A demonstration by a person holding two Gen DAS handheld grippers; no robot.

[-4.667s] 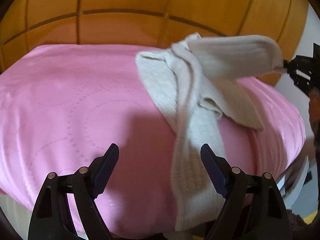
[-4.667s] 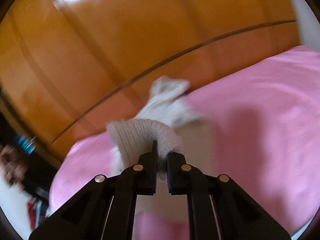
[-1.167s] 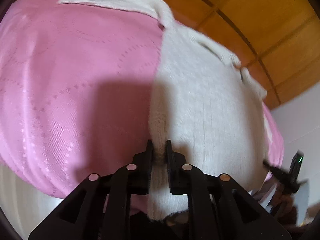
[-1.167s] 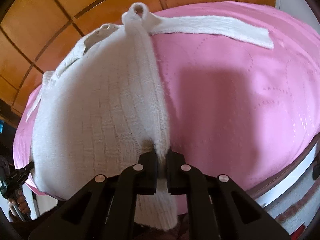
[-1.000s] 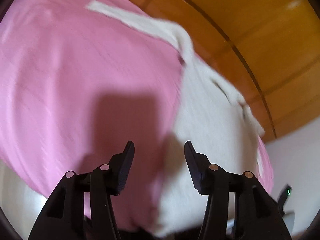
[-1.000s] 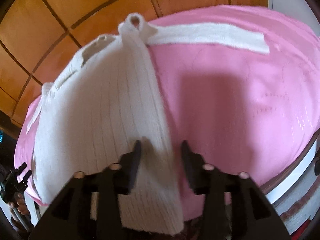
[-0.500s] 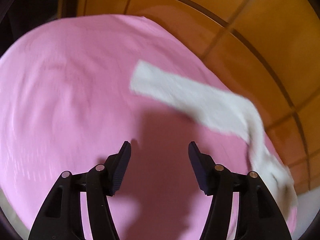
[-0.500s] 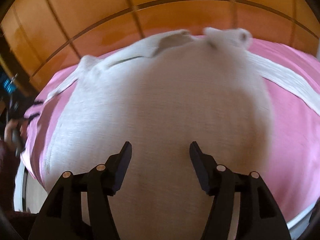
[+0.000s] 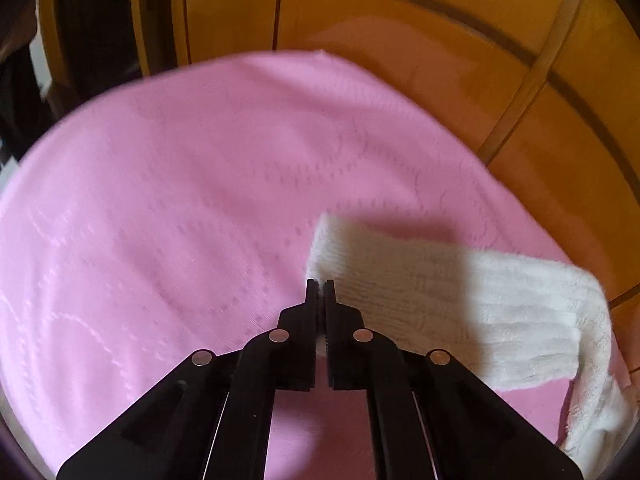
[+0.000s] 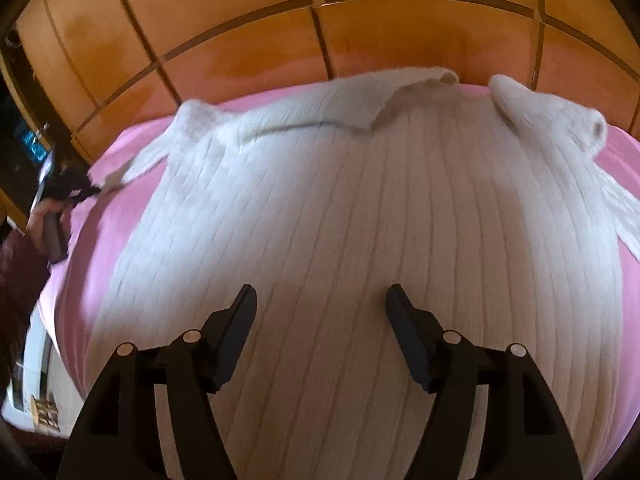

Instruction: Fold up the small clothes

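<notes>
Left tongs [image 9: 319, 285] clamped tight on the cuff end of the left sleeve [image 9: 420, 296], a sliver of white knit pinched right at the tips. Jaws snapped closed just now, with that cuff between them. Right tongs [image 10: 320, 304] hanging released, jaws having just widened, nothing between them, poised above the lower middle of the white sweater [image 10: 340, 208].

Step in hand, by the look of it: folding the sleeve inward across the body. Best done by lifting the cuff only enough to clear the pink bedspread [image 9: 160, 200], then carrying it to the right toward the sweater's body, keeping the sleeve flat and untwisted. Worth laying it along a straight line and letting go only once the knit rests flat. Thin grip at the very tips, so a slow pull advised; a jerk could slip the cuff free. Right tongs well placed to press the body down and stop it dragging.

Sweater spread flat on the bedspread, ribs running away from the right tongs, collar at the far end by the wooden panelling [image 10: 280, 40]. Left sleeve trailing rightward from the left tongs' tips, bending toward the body at the lower right. Other sleeve [image 10: 560, 132] ahead and right of the right tongs. From the right wrist view, left tongs far off to the left, gripped in the person's hand [image 10: 42, 220].
</notes>
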